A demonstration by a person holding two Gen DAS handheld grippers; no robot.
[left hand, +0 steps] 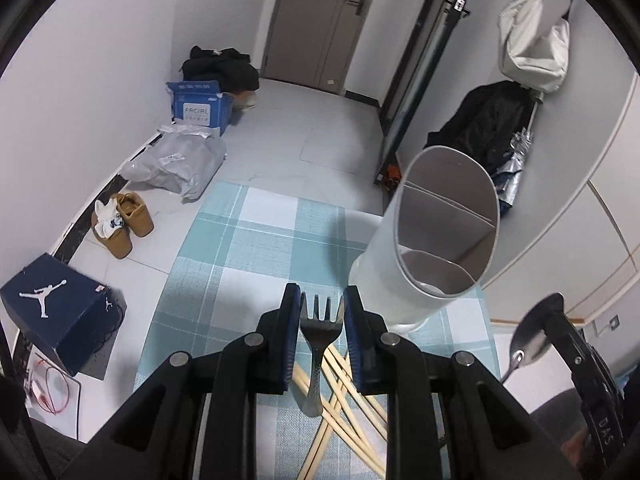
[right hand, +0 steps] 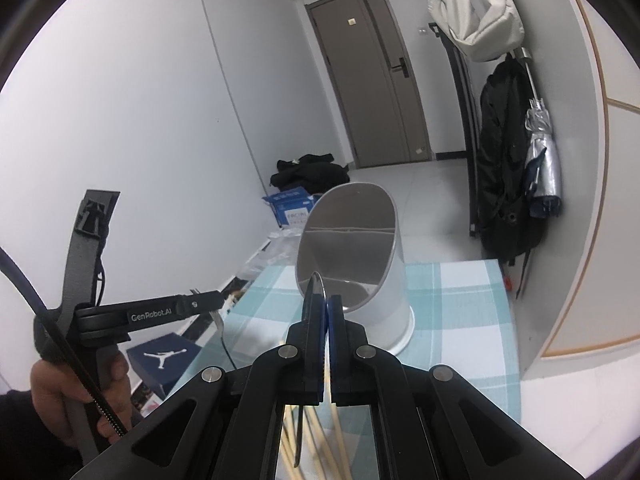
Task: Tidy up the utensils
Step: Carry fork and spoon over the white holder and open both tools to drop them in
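Left gripper: the black left gripper with blue pads (left hand: 322, 300) holds a dark metal fork (left hand: 319, 334) between its jaws, tines pointing forward; the pads sit against the fork's head on both sides, pinching it above the cloth.
Right gripper: the black right gripper with blue pads (right hand: 323, 304) has its jaws pressed nearly together on a shiny metal spoon (right hand: 315, 286), seen edge-on, bowl poking out past the tips. From the left wrist view the same spoon's bowl (left hand: 528, 340) shows at the lower right.
Chopsticks: pale wooden chopsticks (left hand: 344, 392) lie crossed on the cloth, nearer the cameras than the holder, below both grippers.
Cloth: a teal-and-white checked tablecloth (left hand: 248, 240) covers the table under the holder.
Holder: a white cylindrical utensil holder with a slanted rim and inner dividers (left hand: 432, 236) stands upright on the cloth, just ahead and right of the fork; in the right wrist view the holder (right hand: 356, 268) is directly beyond the spoon tip.
Hand: the person's left hand (right hand: 76, 396) grips the left tool's handle, left of the holder.
Floor, beyond the holder: a dark blue shoebox with a white jumping figure (left hand: 56, 304), tan shoes (left hand: 124, 224), a grey plastic bag (left hand: 176, 164), a blue cardboard box (left hand: 200, 106).
Far: a grey-brown door (right hand: 376, 76).
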